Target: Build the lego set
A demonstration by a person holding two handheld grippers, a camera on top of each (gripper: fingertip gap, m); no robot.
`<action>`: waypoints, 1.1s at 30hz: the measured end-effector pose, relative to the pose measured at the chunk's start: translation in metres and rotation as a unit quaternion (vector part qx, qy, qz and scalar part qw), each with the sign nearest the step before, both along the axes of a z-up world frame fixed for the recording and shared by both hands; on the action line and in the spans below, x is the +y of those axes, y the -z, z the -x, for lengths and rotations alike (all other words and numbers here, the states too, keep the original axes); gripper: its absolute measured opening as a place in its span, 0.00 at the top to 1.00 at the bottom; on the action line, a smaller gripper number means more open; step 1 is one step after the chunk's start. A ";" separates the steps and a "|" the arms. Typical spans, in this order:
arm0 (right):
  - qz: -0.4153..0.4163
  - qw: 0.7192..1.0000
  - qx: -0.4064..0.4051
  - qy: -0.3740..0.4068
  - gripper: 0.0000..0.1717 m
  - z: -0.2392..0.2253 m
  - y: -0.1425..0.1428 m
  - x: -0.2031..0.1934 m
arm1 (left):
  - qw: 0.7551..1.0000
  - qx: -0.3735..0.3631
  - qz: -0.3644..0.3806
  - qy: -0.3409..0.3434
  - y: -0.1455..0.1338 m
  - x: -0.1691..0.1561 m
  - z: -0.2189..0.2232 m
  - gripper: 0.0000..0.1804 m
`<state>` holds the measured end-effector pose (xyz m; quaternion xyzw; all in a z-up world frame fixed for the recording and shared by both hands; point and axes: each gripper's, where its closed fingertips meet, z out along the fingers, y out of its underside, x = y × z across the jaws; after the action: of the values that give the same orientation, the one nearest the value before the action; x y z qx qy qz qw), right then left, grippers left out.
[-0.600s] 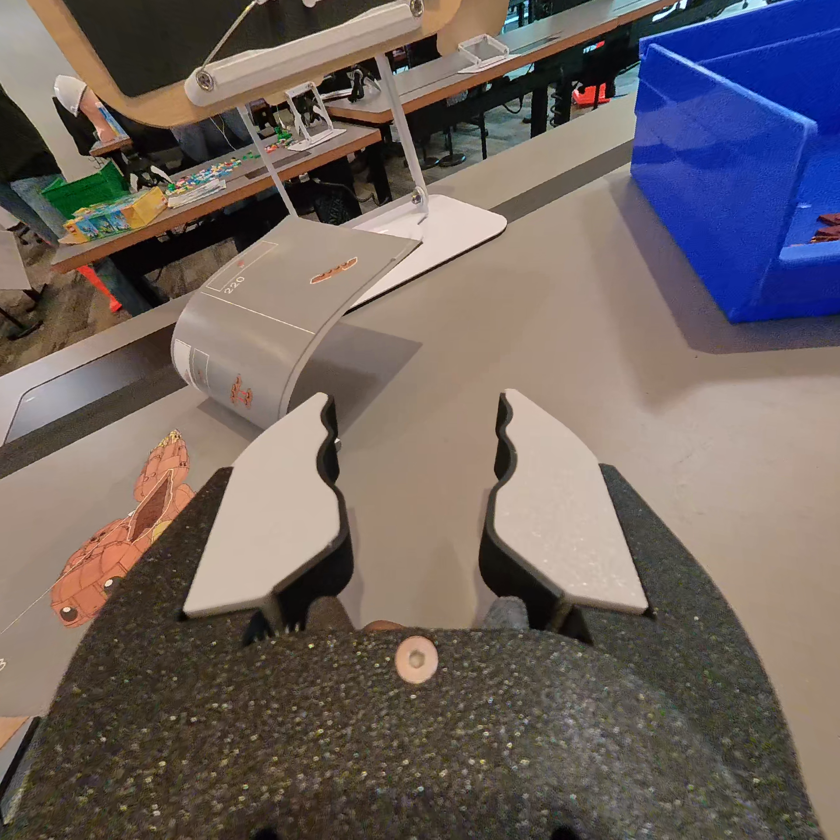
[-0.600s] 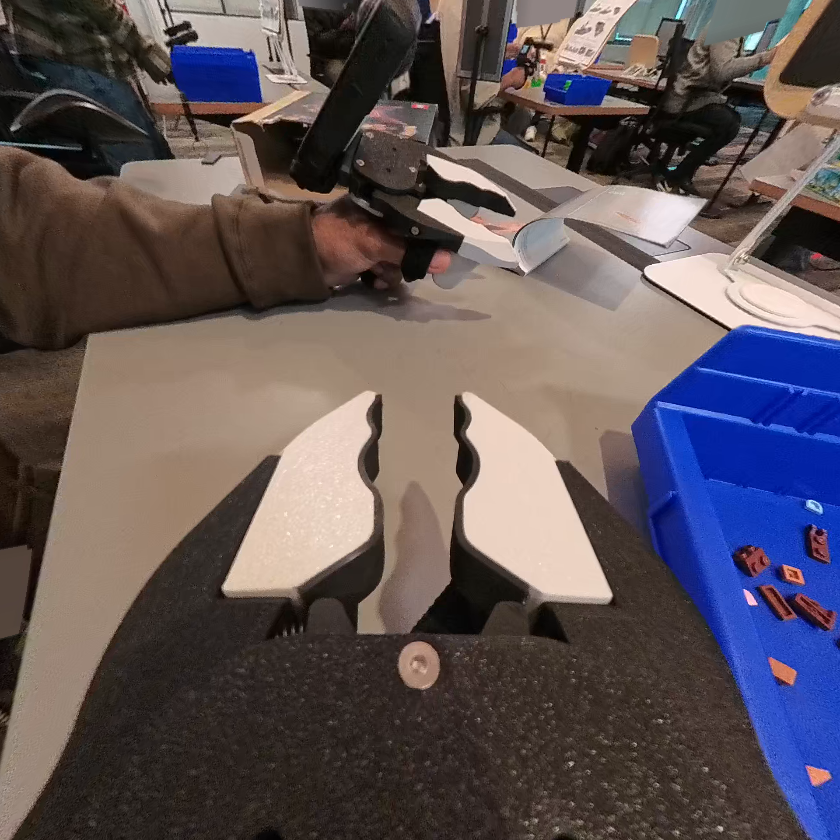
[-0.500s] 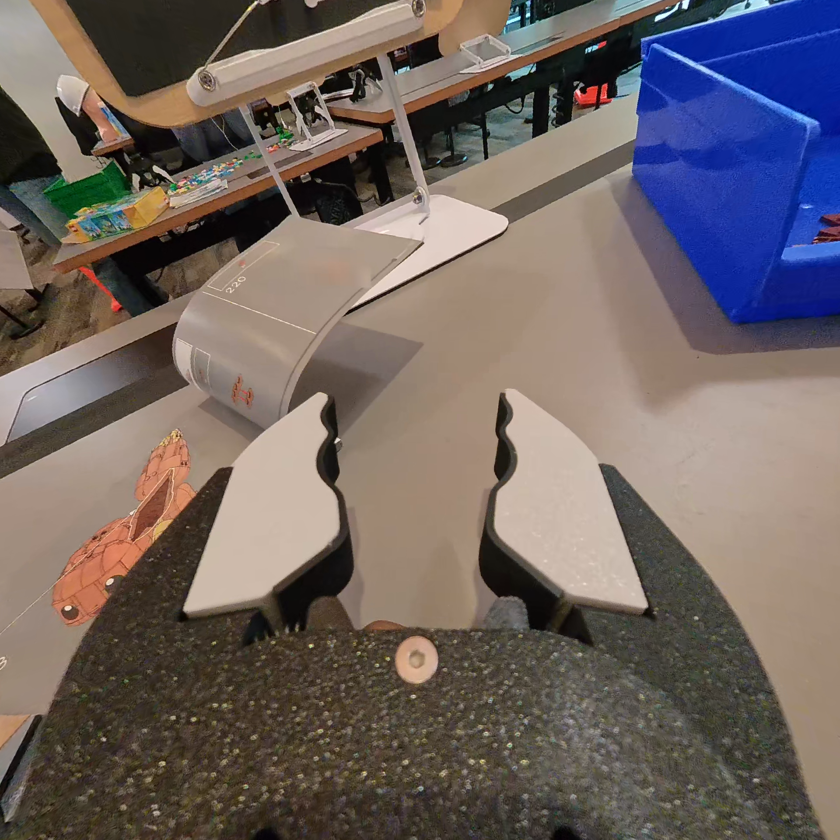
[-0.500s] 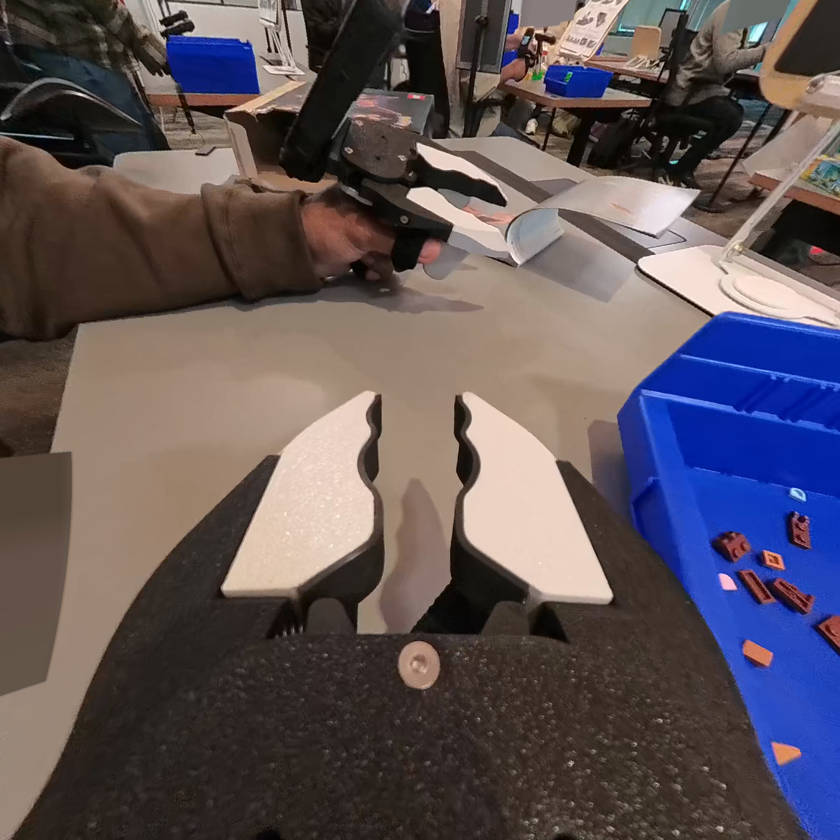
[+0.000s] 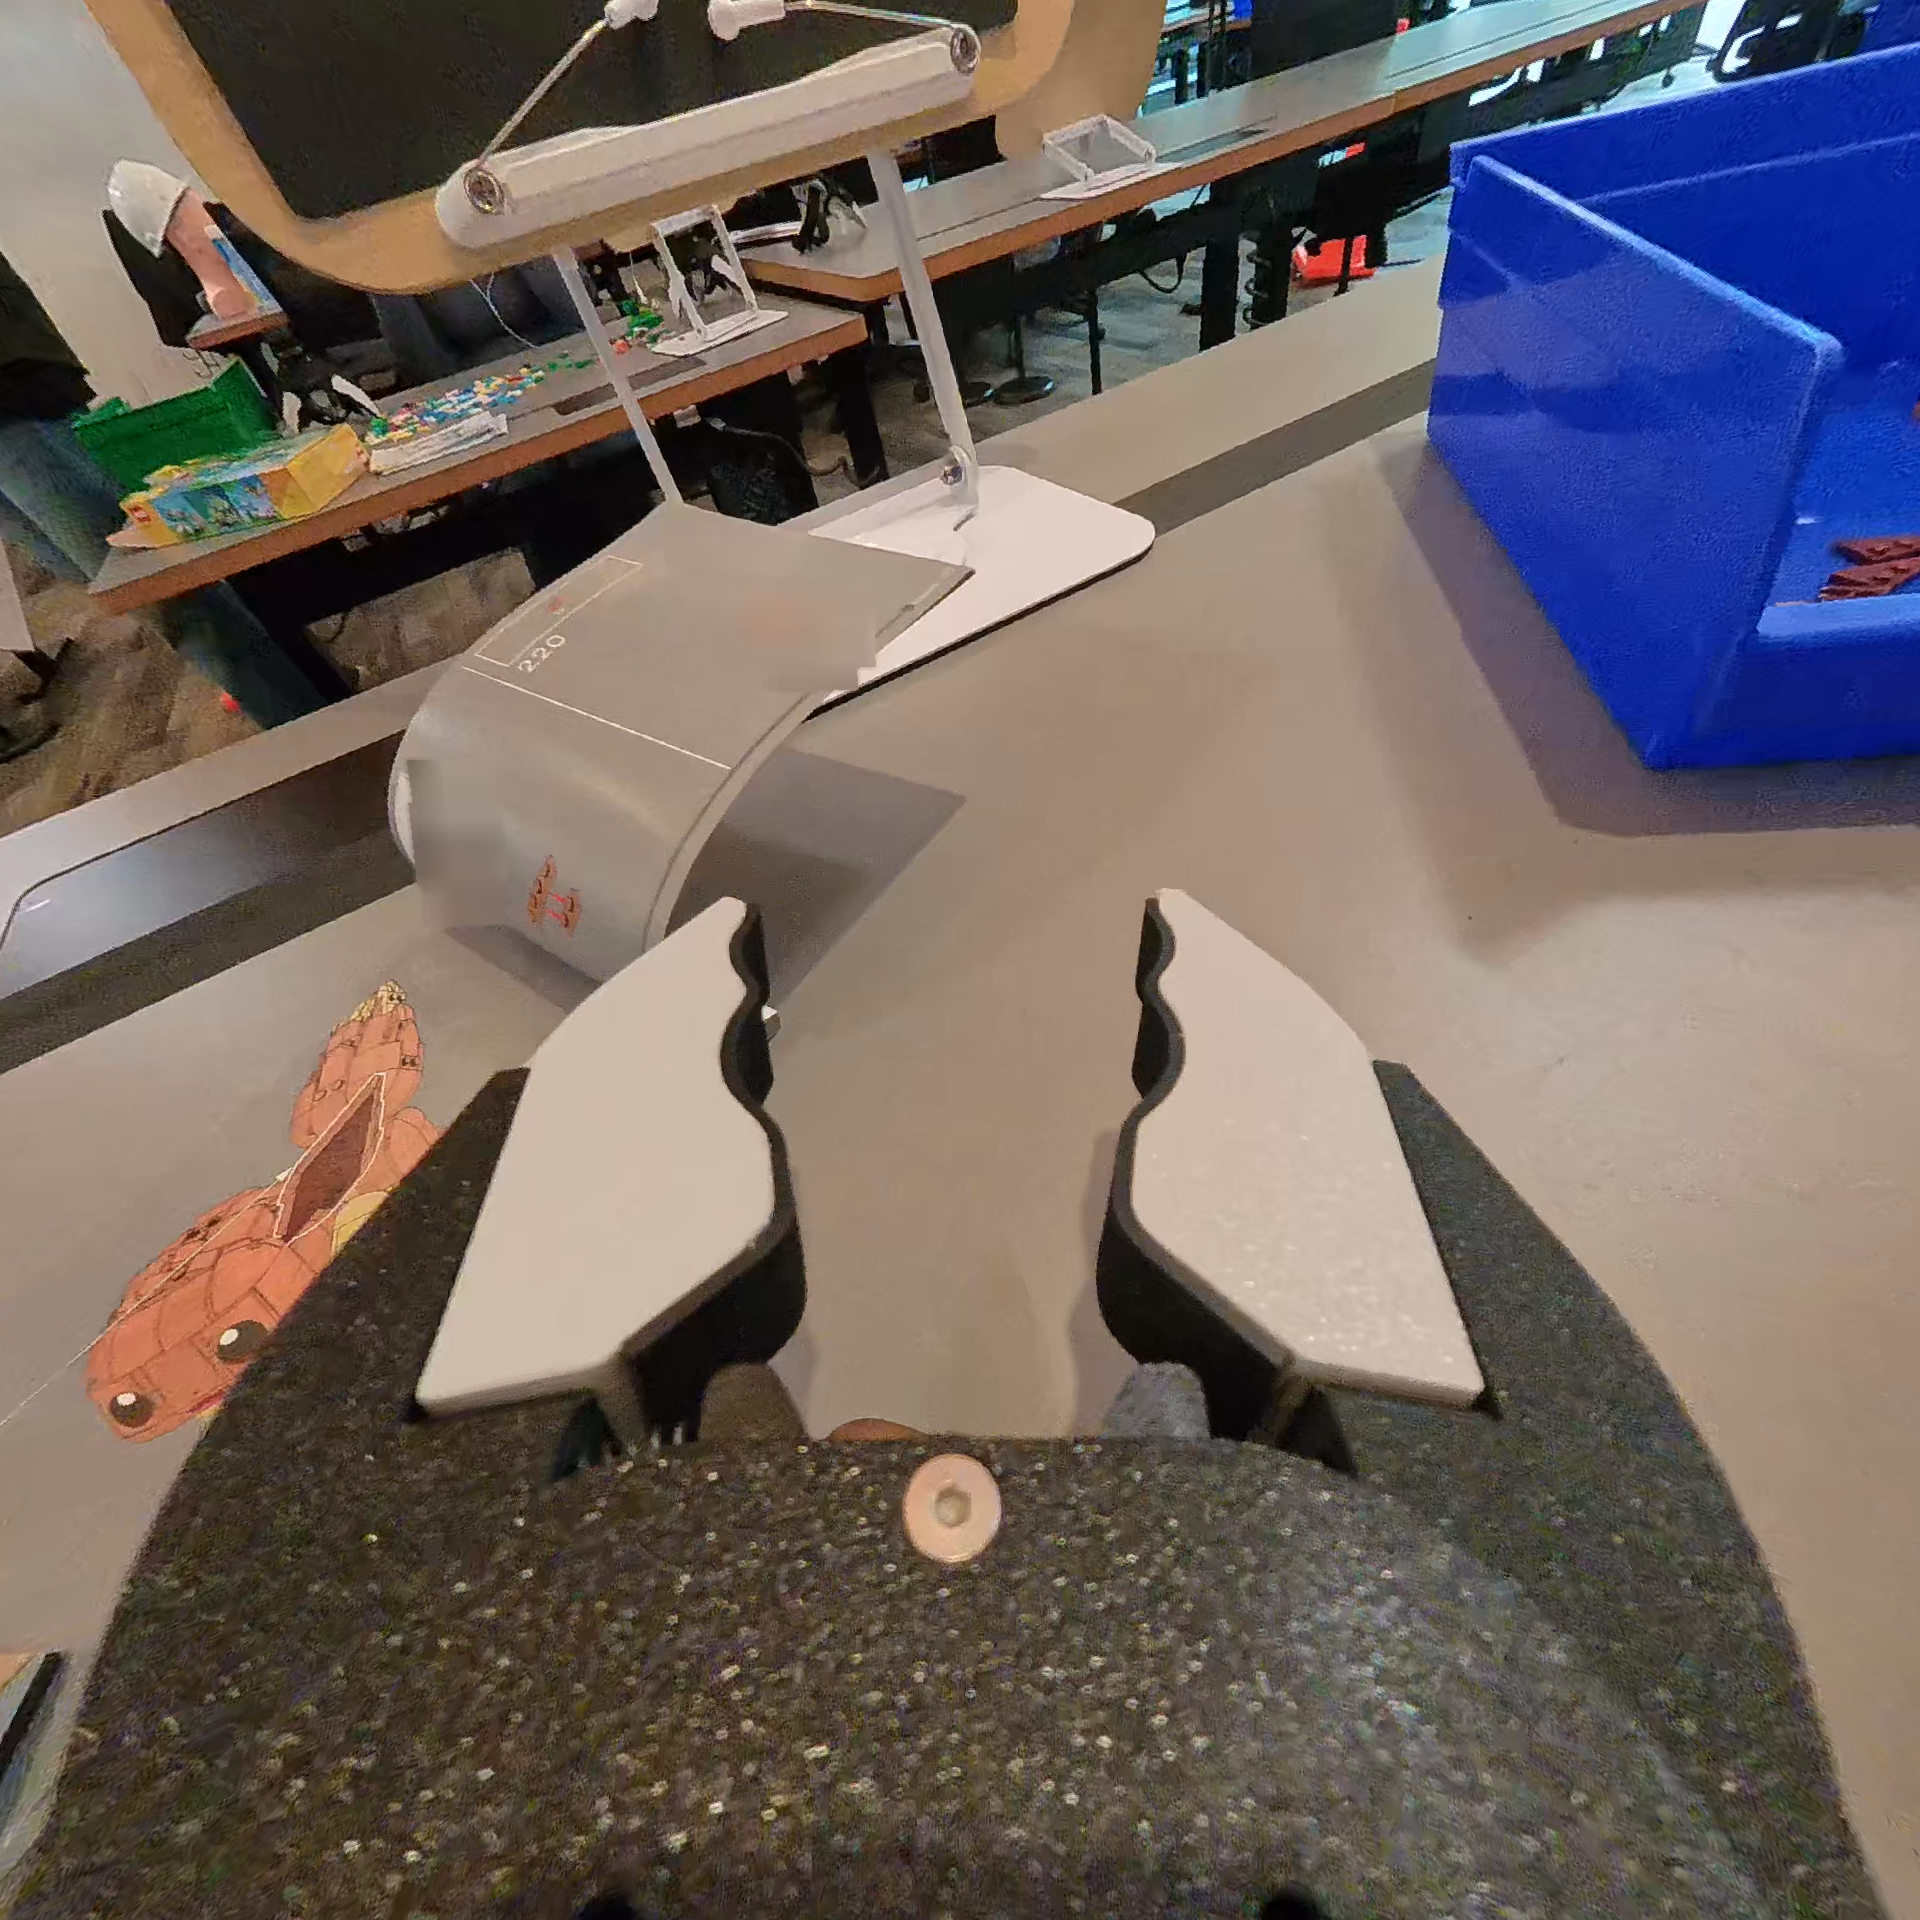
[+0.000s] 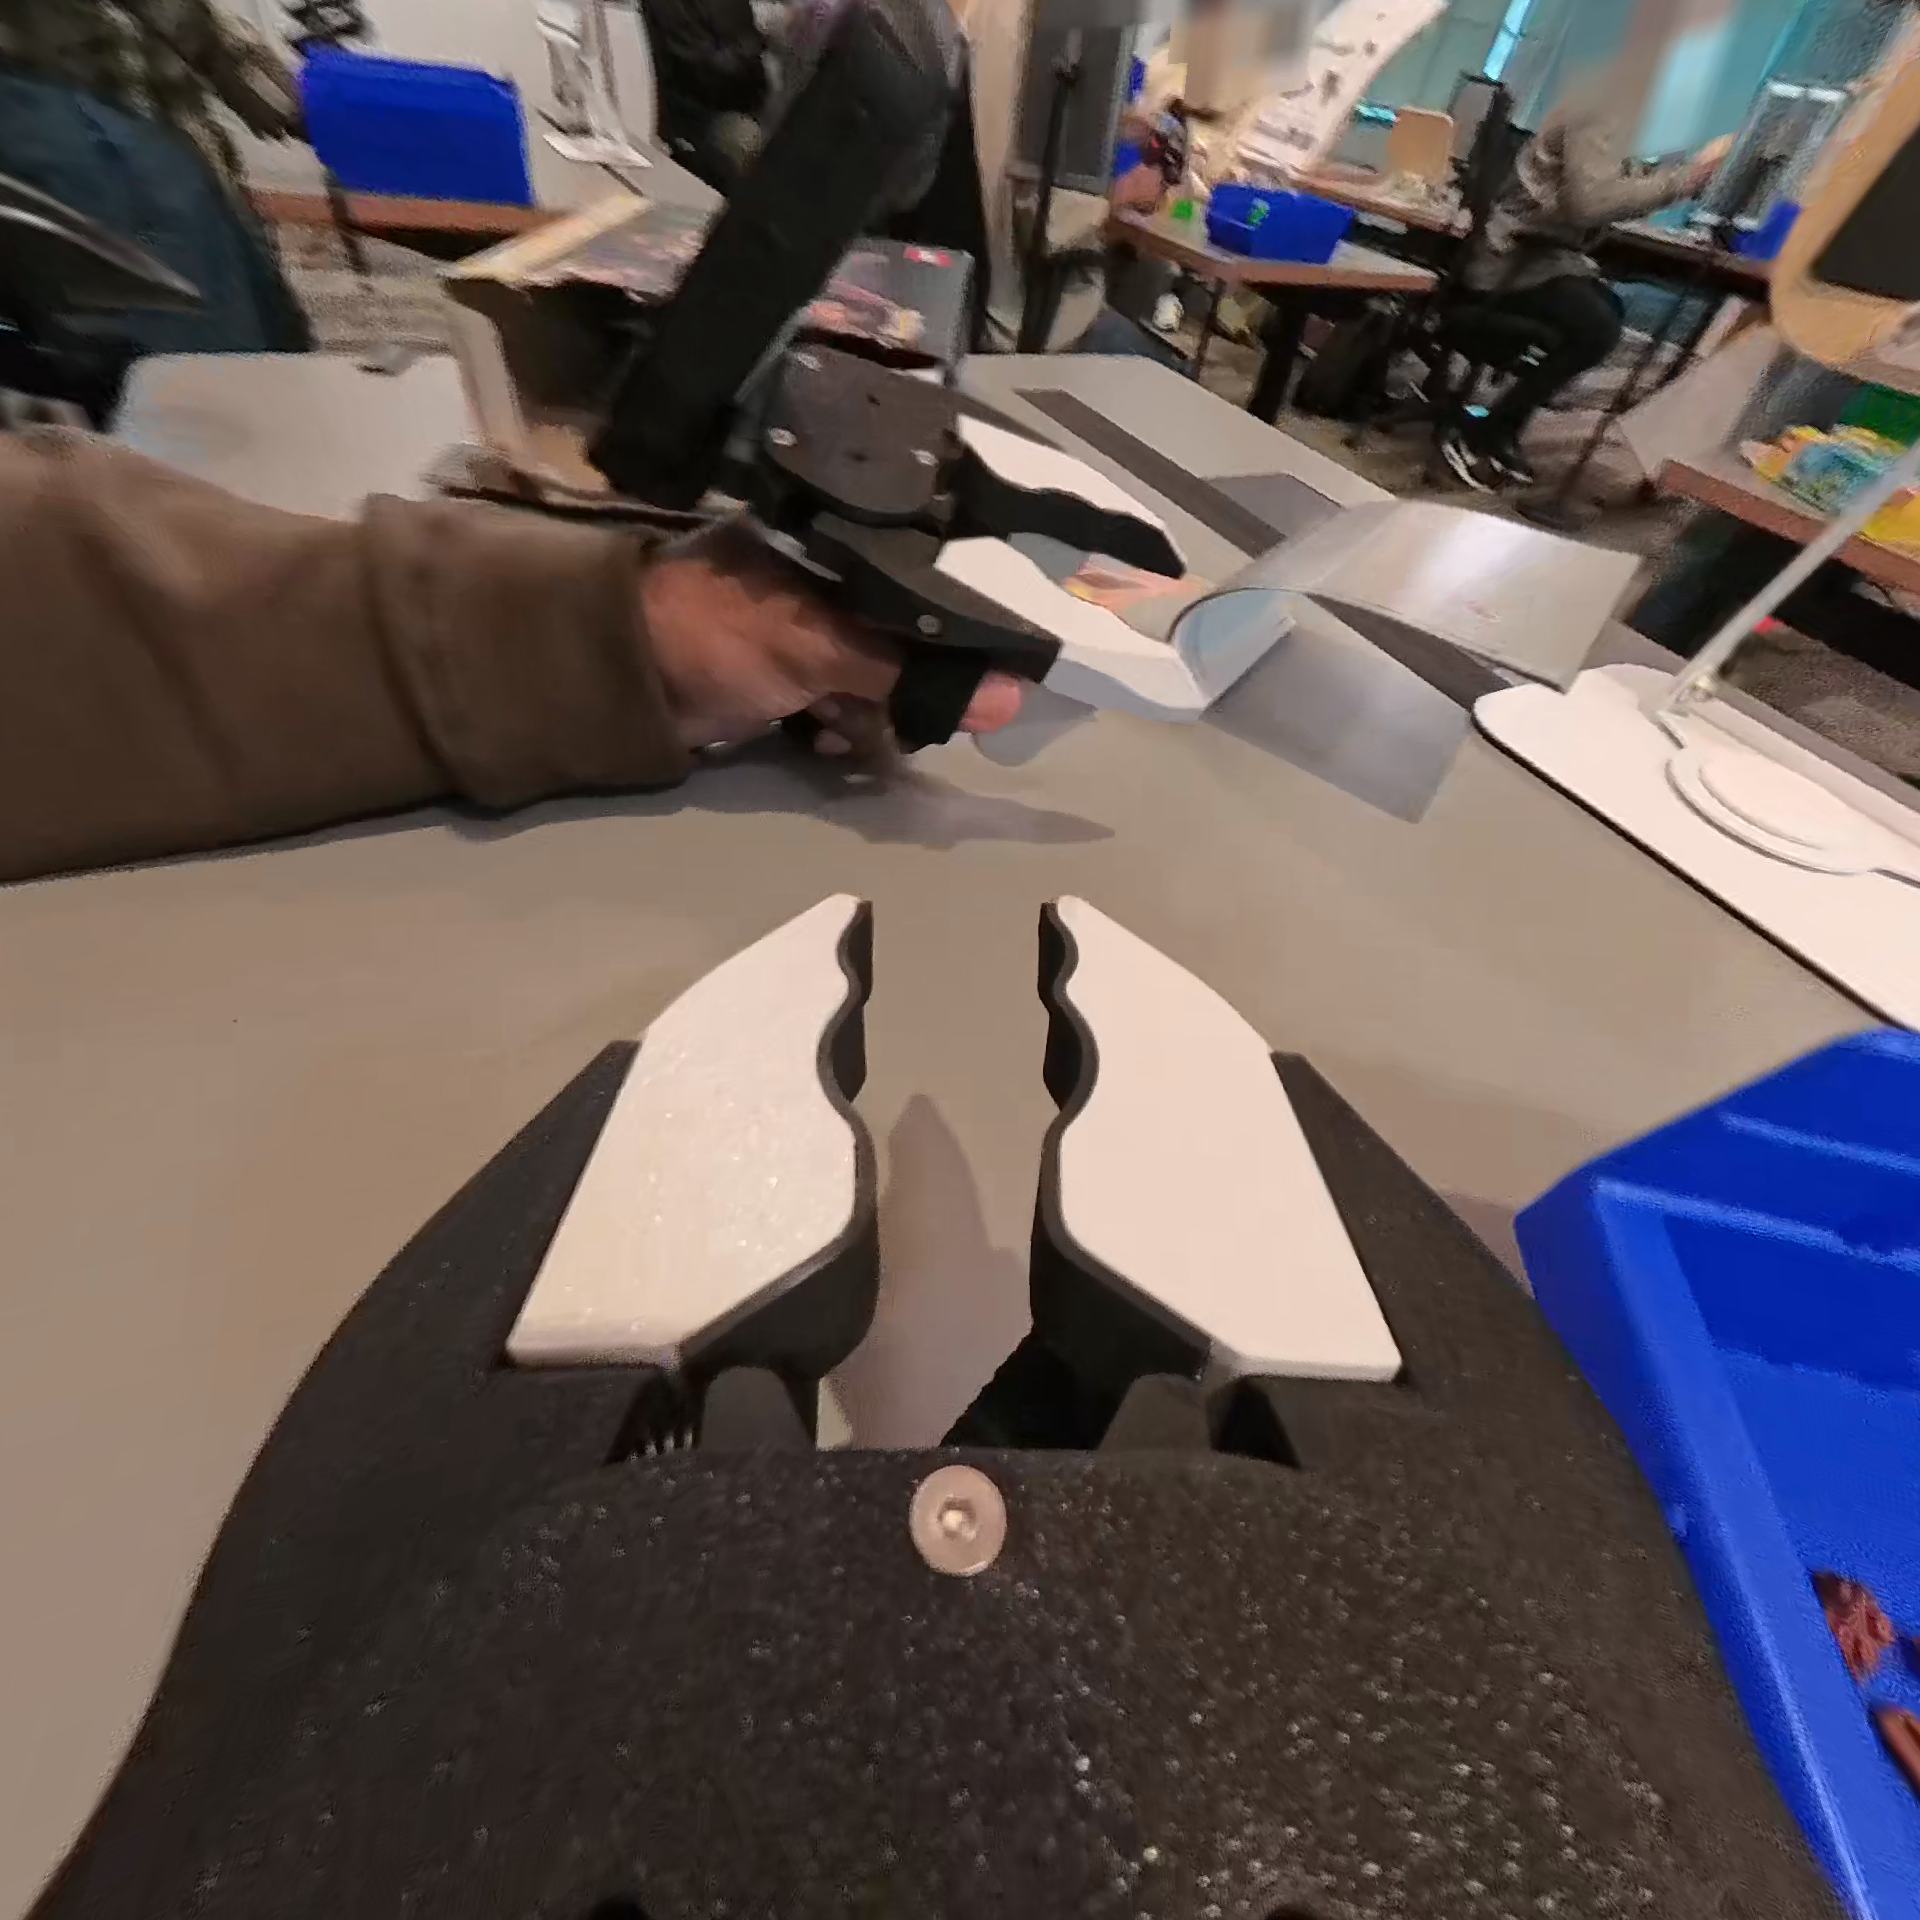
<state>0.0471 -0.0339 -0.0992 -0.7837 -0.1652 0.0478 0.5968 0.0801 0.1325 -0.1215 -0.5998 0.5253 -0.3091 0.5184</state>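
— Grey desk, matte, with a darker strip along the far edge.

— Lying on it?

— An open booklet, grey pages arched up, the spine side down on the desk; a page with an orange model drawing flat at the left. Just behind the booklet, the white base plate of a stand, overlapped at its near corner by a raised page.

— And to the right?

— A blue bin, well apart from the booklet, with small reddish-brown pieces inside. Also a brown sleeve resting on the desk, seen from the right wrist view.
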 end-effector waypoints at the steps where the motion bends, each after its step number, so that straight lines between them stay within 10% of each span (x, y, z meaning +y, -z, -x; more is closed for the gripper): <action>1: 0.007 1.000 -0.005 0.015 0.81 0.000 0.003 0.016 | 1.000 -0.002 0.005 0.004 0.000 0.000 0.000 0.62; 13: -0.067 0.983 0.097 0.141 0.66 -0.065 -0.032 0.189 | 0.996 -0.080 0.044 0.001 -0.018 0.064 -0.006 0.59; 27: -0.072 0.977 0.013 0.199 0.59 -0.096 -0.010 0.196 | 0.994 -0.099 0.040 -0.022 -0.022 0.070 -0.001 0.59; 33: -0.036 0.979 0.013 0.198 0.56 -0.098 -0.016 0.213 | 0.973 -0.110 0.200 -0.014 -0.022 0.093 -0.006 0.57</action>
<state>0.1452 0.1793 -0.0837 -0.7783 -0.0002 -0.0670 0.6243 0.0859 0.2254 -0.0993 -0.6609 0.3839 -0.4647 0.4471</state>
